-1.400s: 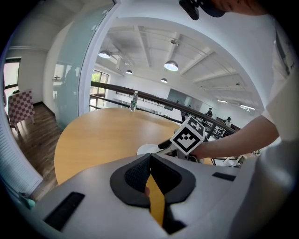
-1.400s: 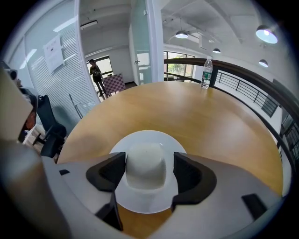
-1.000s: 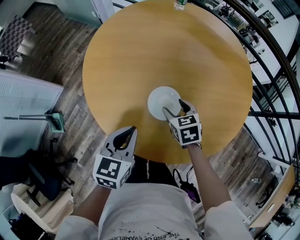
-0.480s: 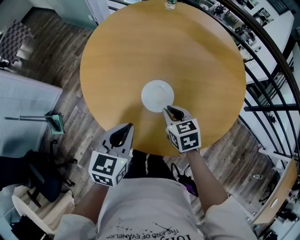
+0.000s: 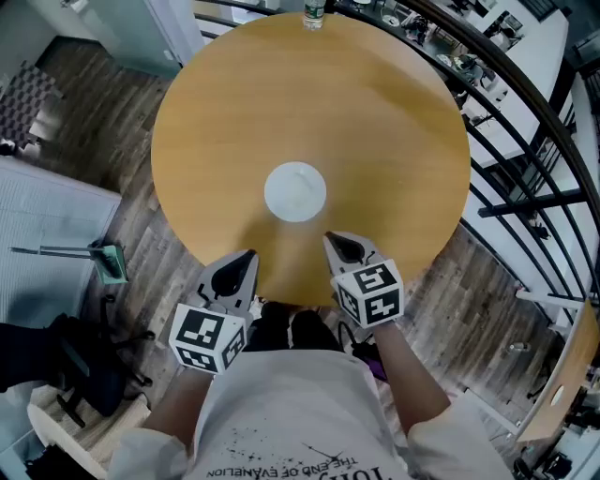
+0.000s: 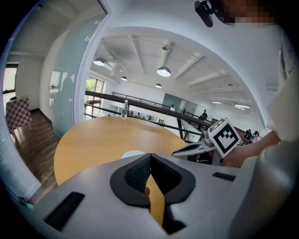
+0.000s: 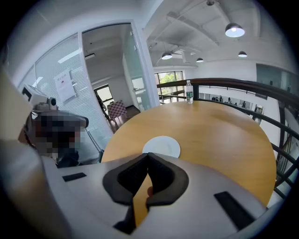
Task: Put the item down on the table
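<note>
A white plate (image 5: 295, 191) lies flat near the middle of the round wooden table (image 5: 394, 122), with nothing touching it. It also shows as the plate (image 7: 161, 147) just beyond my right gripper's jaws and the plate (image 6: 133, 153) in the left gripper view. My right gripper (image 5: 330, 240) hovers at the table's near edge, a short way behind the plate, shut and empty. My left gripper (image 5: 246, 256) sits beside it at the same edge, also shut with nothing in it. The right gripper (image 6: 187, 149) appears in the left gripper view with its marker cube.
A water bottle (image 5: 313, 14) stands at the table's far edge. A dark metal railing (image 5: 525, 122) curves round the right side. On the wooden floor at left lie a green dustpan (image 5: 111, 263) and a dark chair (image 5: 56, 356).
My right gripper has let go of the plate, drawn back toward the person and shut. The plate stays on the table. The left gripper has shifted only slightly.
</note>
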Tool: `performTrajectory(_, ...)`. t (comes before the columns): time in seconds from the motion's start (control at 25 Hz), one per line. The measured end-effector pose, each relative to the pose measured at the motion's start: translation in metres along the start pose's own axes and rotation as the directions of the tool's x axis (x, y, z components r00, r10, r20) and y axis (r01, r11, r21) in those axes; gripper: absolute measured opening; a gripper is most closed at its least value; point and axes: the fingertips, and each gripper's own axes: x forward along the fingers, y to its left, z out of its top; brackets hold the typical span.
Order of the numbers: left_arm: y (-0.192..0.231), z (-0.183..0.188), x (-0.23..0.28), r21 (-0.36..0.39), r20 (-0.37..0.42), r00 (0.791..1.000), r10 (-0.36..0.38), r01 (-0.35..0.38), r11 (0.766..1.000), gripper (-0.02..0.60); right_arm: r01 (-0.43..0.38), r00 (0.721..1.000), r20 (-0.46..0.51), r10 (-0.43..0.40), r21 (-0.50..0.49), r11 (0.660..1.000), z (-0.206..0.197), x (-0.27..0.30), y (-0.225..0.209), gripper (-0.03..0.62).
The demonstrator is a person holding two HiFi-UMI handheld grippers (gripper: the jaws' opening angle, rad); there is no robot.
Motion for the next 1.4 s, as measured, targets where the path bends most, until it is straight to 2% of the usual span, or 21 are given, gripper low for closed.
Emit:
performTrajectory(0.16,-0.012,0.008,-0.004,0.012,0.019,1.000,-0.004,0.004,1.000,0.021,0.007,0.999,0.047,-0.007,0.000,1.000,0.008,-0.030,0.008,0.025)
performTrajectory(0.4,-0.029,0.013,-0.013,0.025,0.046,0.999,-0.004,0.003,1.000,0.021,0.061,0.994,0.086,-0.062,0.020,0.998,0.007,-0.064,0.013,0.025)
performTrajectory(0.64,-0.036,0.019,-0.021,0.039,0.062,0.998,0.007,-0.009,0.999,0.021,0.064,0.993,0.097,-0.067,0.036,0.997,0.010,-0.074,0.013,0.025)
performTrajectory(1.08,-0.044,0.014,-0.029,0.013,0.078,0.996,0.032,-0.033,0.999,0.021,0.074,0.987,0.133,-0.085,0.086,0.994,0.012,-0.094,-0.009,0.025)
performTrajectory(1.4,-0.051,0.008,-0.042,0.009,0.060,0.997,0.038,-0.038,0.999,0.021,0.039,0.992,0.118,-0.052,0.108,0.993,-0.003,-0.097,0.014,0.025)
